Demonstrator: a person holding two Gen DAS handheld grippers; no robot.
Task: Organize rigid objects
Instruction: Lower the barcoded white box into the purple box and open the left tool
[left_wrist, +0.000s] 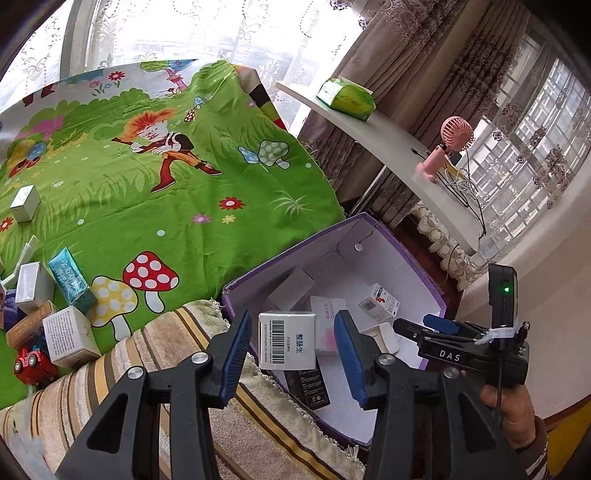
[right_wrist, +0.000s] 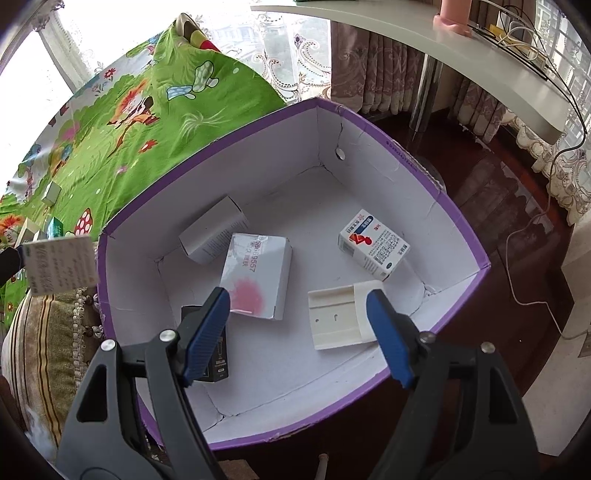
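Since the white barcode carton (left_wrist: 287, 340), seemingly loose between your left gripper (left_wrist: 291, 354) pads above the purple box (right_wrist: 402, 155) rim, looks light, stiff, crushable cardboard, take its flat faces gently; your right gripper (right_wrist: 297, 332) hangs wide open, empty.

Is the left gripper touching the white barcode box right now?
Apart. In the left wrist view the white barcode box sits between the left gripper fingers, with a visible gap on each side; it looks released over the purple bin.
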